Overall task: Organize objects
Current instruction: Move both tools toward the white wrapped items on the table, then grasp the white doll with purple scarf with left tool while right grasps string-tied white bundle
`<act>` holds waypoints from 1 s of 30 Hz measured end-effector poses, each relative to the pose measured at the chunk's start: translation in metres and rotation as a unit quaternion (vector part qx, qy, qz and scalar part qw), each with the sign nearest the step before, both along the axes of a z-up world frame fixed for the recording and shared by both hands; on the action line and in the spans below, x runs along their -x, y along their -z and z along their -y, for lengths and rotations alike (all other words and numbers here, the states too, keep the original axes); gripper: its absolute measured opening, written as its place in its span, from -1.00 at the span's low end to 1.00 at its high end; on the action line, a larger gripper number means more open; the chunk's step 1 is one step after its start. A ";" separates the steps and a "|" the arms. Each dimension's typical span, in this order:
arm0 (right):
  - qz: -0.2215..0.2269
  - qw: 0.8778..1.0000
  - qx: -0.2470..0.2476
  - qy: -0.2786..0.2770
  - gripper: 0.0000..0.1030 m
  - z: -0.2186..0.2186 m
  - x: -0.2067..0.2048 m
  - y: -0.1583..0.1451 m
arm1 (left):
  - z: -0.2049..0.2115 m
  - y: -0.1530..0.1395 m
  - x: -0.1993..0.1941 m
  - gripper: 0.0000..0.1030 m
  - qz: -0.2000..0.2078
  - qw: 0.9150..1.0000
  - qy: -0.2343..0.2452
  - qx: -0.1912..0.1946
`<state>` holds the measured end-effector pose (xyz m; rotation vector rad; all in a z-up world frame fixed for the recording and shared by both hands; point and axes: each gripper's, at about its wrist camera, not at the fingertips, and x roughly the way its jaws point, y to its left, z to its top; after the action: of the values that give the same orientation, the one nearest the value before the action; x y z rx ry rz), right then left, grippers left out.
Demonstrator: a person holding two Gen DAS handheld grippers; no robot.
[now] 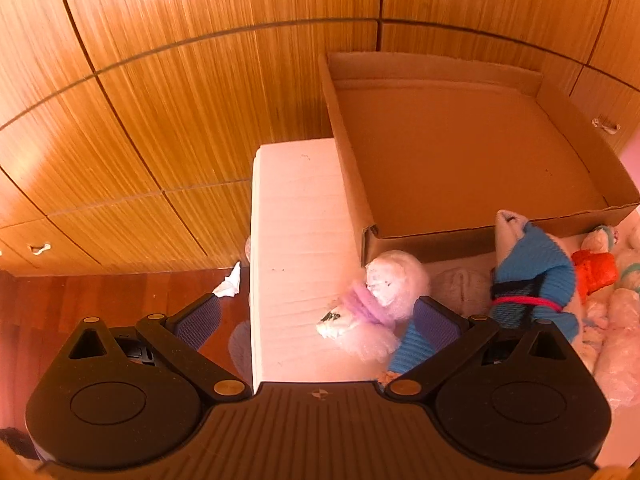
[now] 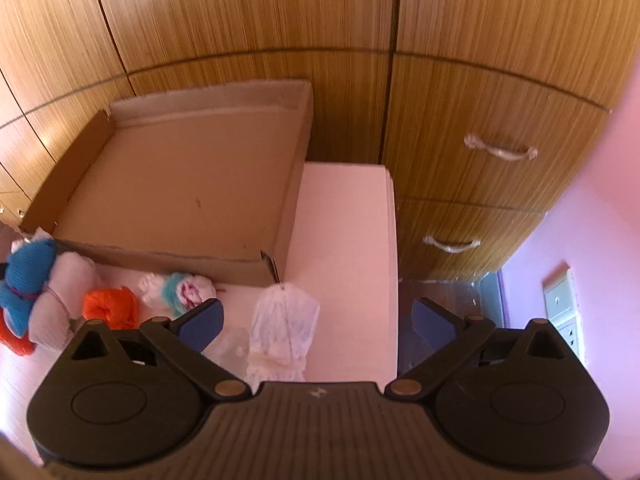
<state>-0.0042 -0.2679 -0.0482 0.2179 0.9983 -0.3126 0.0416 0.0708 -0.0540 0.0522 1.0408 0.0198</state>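
- Cardboard tray (image 1: 460,152) interior bare, open from above; low walls only obstacle.
- White table (image 1: 296,240) strip left of tray free.
- Front edge crowded: white-pink plush (image 1: 372,300), blue knit toy (image 1: 528,276), orange bundle (image 2: 112,306), white wrapped bundle (image 2: 284,332).

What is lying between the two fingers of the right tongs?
In the right wrist view, a white bagged bundle lies on the white table between the open fingers of the right tongs, nearer the left finger, untouched.
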 end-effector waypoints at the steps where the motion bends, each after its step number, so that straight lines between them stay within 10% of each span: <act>1: -0.004 1.000 -0.001 0.002 0.72 0.000 0.000 0.003 | -0.002 0.002 -0.002 0.99 -0.002 1.000 0.001 0.005; 11: -0.026 1.000 -0.006 -0.001 0.61 0.000 -0.006 0.022 | -0.015 0.009 -0.014 0.99 -0.019 0.998 -0.006 0.062; 26: -0.027 1.000 -0.009 -0.013 0.58 -0.003 -0.003 0.023 | 0.004 0.019 -0.021 0.99 -0.021 0.998 0.063 0.008; 30: -0.031 0.999 -0.012 -0.013 0.20 -0.001 -0.002 0.027 | 0.007 0.022 -0.020 0.81 -0.017 0.996 0.080 0.025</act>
<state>-0.0021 -0.2668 -0.0753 0.2178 1.0651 -0.2849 0.0614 0.0641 -0.0762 0.0907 1.0685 -0.1521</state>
